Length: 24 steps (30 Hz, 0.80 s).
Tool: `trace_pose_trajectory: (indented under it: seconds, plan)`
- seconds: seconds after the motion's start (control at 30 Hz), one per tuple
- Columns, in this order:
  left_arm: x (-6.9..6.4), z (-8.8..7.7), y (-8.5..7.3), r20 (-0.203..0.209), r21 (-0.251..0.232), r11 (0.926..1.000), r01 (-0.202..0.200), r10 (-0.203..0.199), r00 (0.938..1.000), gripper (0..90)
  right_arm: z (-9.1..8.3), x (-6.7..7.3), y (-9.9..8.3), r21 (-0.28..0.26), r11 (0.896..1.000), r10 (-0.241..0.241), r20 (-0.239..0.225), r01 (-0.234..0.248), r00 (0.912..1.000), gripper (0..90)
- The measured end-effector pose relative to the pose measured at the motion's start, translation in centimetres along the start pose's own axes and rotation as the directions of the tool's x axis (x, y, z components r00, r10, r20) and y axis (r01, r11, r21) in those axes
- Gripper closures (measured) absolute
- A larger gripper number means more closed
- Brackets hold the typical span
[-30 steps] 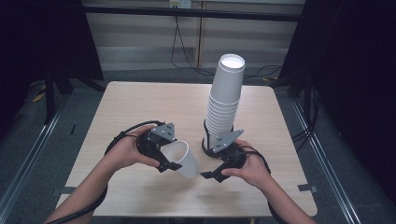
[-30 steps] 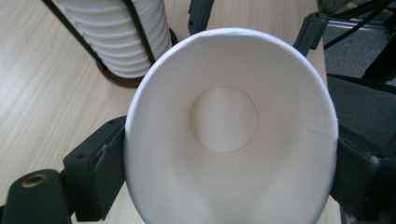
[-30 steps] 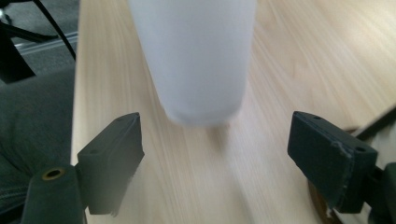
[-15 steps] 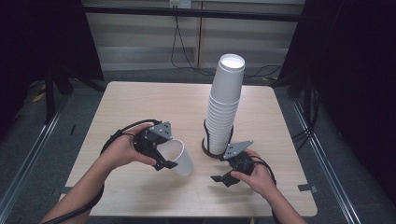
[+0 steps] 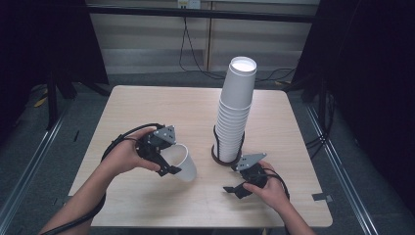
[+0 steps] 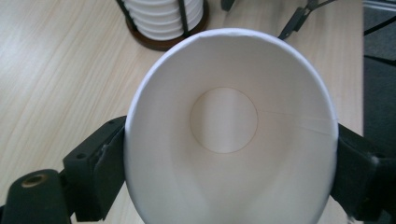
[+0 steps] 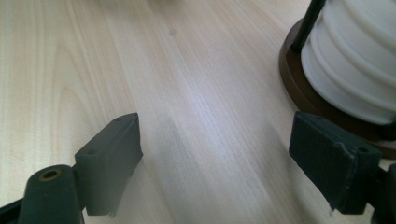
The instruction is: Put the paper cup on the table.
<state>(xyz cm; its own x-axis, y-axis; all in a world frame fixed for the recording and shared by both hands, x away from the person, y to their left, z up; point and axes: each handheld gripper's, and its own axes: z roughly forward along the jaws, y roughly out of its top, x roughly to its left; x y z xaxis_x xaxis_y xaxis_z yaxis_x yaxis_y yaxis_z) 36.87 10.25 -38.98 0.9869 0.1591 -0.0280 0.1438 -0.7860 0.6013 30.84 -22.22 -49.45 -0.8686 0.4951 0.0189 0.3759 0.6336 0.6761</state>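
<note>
A white paper cup lies on its side in my left gripper, held above the table's left-middle. In the left gripper view the black pads press both sides of the cup, squeezing its rim into an oval; its mouth faces the camera. A tall stack of white cups stands in a dark wire holder at mid table. My right gripper hovers low over the wood in front of that holder. Its jaws have just been opening and nothing is between them.
The light wooden table has bare room at the back and the far left. The holder's brown base is close to my right gripper's right jaw. Cables trail from both grippers. Dark floor and metal rails surround the table.
My right gripper has left the cup's bottom end and sunk to the table in front of the holder. The left gripper still holds the cup in nearly the same place.
</note>
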Motion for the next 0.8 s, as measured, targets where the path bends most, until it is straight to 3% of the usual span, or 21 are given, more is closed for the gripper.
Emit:
trace_pose_trajectory:
  seconds: [0.1, 0.3, 0.4, 0.63, 0.8]
  plan:
    - [0.2, 0.0, -0.2, -0.009, -0.003, 0.9999, 0.012, -0.012, 0.9999, 11.6, 0.2, 0.1, -0.4, 0.005, 1.0, 0.002, 0.002, -0.002, 1.0, 15.9]
    - [0.9, 0.0, -0.7, -0.027, 0.009, 0.9994, 0.034, -0.034, 0.9991, 11.4, 0.4, 0.1, -0.9, -0.045, 0.999, 0.007, 0.007, -0.007, 0.9999, 14.2]
    - [1.1, -0.1, -0.8, -0.035, 0.004, 0.9989, 0.048, -0.048, 0.9982, 11.3, 0.4, 0.2, -1.0, -0.045, 0.999, 0.005, 0.013, -0.004, 0.9999, 14.2]
    - [1.8, -0.3, -1.1, -0.065, -0.012, 0.9943, 0.106, -0.106, 0.9922, 10.6, 0.4, 0.2, -1.0, -0.047, 0.999, 0.008, 0.013, -0.007, 0.9999, 14.1]
    - [2.1, -0.4, -0.9, -0.087, -0.003, 0.9939, 0.11, -0.11, 0.9901, 10.4, 0.4, 0.2, -1.0, -0.047, 0.999, 0.008, 0.013, -0.007, 0.9999, 14.2]
